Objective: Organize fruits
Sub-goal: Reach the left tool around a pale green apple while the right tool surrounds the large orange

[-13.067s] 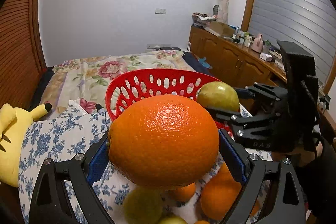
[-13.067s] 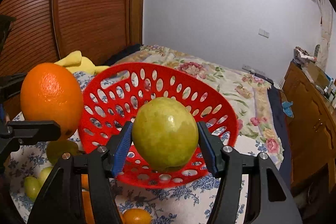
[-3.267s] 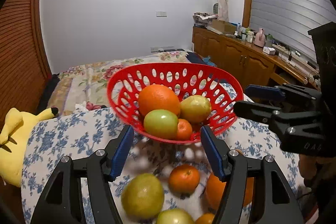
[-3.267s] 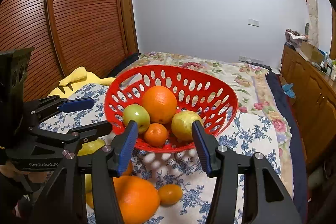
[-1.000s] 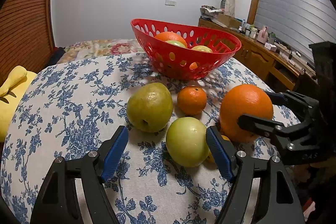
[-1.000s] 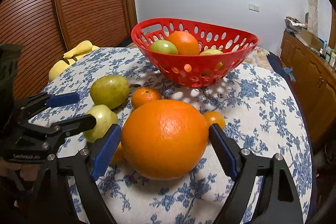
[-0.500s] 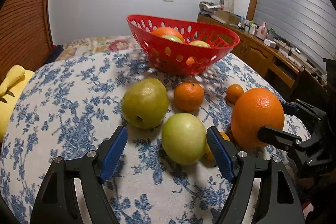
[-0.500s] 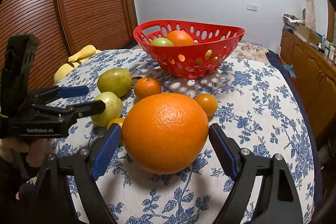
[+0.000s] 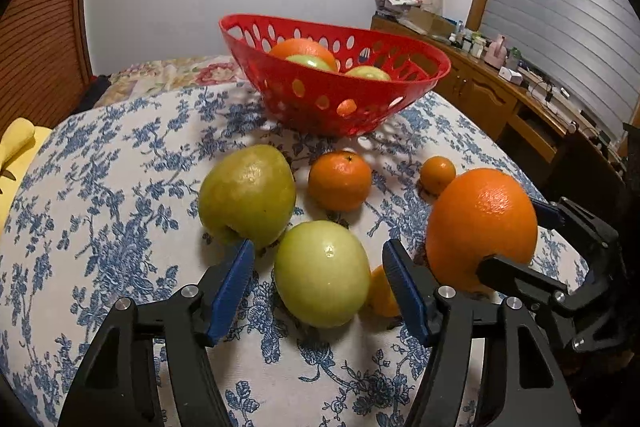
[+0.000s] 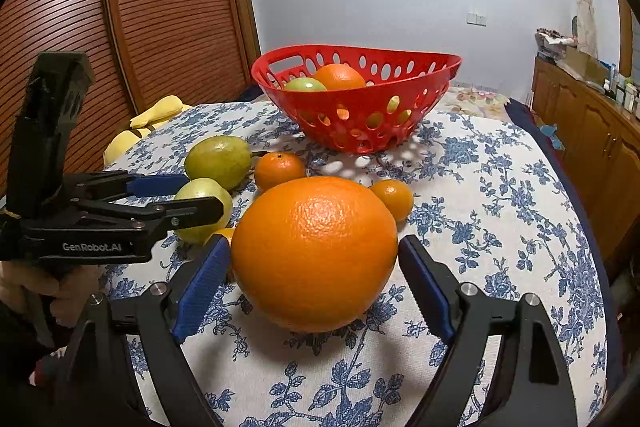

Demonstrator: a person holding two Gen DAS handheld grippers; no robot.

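Blue-flowered cloth covers the table [image 9: 120, 227] that carries all the fruit. On it, the big orange [image 10: 316, 251] sits between the jaws of my right gripper [image 10: 314, 287]; both blue pads flank it, the left one seeming to touch its skin and the right one showing a sliver of gap, so I cannot tell whether I actually grip it. My left gripper [image 9: 320, 287] has its jaws spread wide around the green apple [image 9: 322, 273], with clear gaps on both sides, holding nothing. A small yellow-orange fruit [image 9: 382, 293] peeks out just behind the apple, against my right-hand pad. Just beyond the apple lies the pear [image 9: 248, 195], close to it, and beside the pear sits a mandarin [image 9: 340, 181]. A smaller mandarin [image 10: 392, 199] rests near the big orange's far side. Farther back stands the red basket [image 9: 332, 107], its wall full of holes, with an orange [image 10: 339, 75] and green fruit inside. Behind the table are a bed with a floral cover [image 9: 168, 75], a wooden slatted door [image 10: 160, 7] and a yellow plush toy [image 10: 140, 131] at the left edge.
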